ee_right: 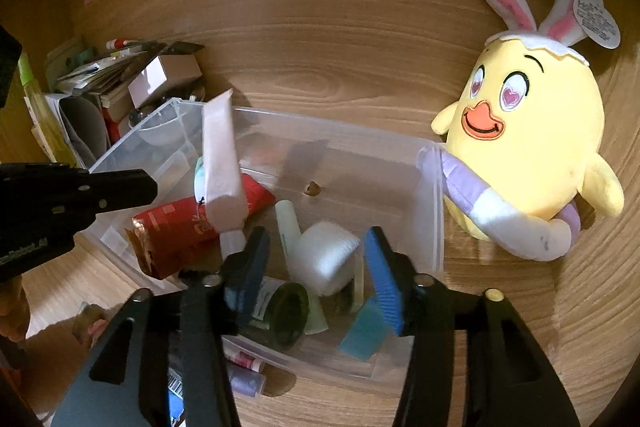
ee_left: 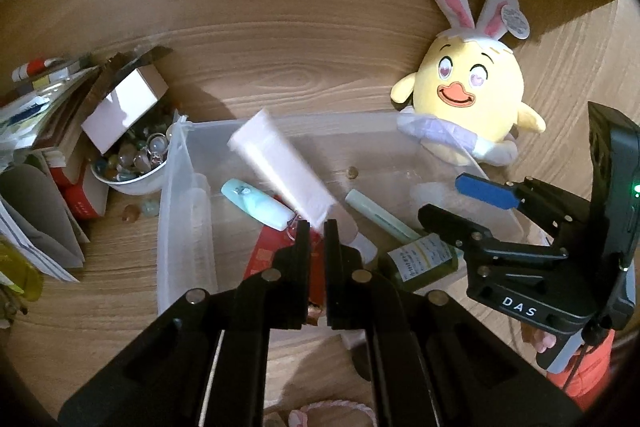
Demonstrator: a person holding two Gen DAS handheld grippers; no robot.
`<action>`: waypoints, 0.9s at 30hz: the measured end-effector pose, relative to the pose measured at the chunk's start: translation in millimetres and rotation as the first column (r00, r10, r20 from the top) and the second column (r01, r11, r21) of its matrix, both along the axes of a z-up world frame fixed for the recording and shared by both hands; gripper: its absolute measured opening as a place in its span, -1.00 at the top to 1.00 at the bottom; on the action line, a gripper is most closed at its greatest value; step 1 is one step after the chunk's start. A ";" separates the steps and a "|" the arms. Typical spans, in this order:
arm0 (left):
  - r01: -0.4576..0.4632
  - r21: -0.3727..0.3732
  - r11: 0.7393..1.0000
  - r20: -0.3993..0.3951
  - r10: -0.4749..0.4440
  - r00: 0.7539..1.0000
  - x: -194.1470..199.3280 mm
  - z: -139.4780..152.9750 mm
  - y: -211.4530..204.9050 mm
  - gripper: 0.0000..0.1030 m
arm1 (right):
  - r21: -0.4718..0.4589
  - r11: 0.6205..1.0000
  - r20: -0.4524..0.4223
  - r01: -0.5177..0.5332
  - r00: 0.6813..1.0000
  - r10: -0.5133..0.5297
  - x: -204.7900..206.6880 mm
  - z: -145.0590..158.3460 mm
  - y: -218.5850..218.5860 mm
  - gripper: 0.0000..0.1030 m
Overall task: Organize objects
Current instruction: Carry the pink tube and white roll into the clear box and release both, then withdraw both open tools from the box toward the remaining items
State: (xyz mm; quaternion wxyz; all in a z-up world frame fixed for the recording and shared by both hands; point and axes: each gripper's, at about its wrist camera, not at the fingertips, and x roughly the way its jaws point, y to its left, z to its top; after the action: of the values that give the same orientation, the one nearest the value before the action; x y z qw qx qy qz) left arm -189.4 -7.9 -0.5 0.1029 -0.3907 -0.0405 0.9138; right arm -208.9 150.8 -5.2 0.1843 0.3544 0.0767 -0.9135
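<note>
Only the right wrist shows the white roll (ee_right: pixel 326 257) between open fingers (ee_right: pixel 382 279).

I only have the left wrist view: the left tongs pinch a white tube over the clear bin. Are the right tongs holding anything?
Observer: No. The right wrist view shows the right tongs open over the bin, pads pressing nothing. A white roll lies below them, to the right of the tube.
Reviewer: What else lies in the bin on that side?
Observer: A flat teal piece lies in the bin's near corner, under the right pad.
</note>
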 end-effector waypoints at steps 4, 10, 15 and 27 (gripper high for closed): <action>0.004 -0.007 1.000 -0.008 -0.004 1.000 8.2 5.6 0.2 0.82 | -0.019 1.000 -0.009 -0.003 1.000 0.002 4.4 5.7 2.0 -0.25; -0.017 -0.032 0.999 -0.046 0.016 0.999 28.9 16.2 -2.1 0.25 | -0.034 0.999 -0.018 -0.001 1.000 0.000 14.9 16.0 3.9 -0.26; -0.038 -0.059 0.998 -0.093 0.032 0.995 50.3 25.9 -3.4 -0.15 | -0.039 0.999 -0.053 0.006 0.999 -0.008 33.9 24.9 4.5 -0.51; -0.044 -0.064 0.997 -0.093 0.038 0.995 92.2 21.6 -18.2 -0.52 | -0.073 0.997 -0.074 -0.023 0.997 0.017 87.0 34.1 0.2 -0.54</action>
State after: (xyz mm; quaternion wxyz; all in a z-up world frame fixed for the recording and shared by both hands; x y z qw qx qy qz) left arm -97.3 -26.1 21.1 0.0729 -0.3507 -0.0135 0.9336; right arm -121.9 151.0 28.9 0.2035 0.3126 0.0529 -0.9263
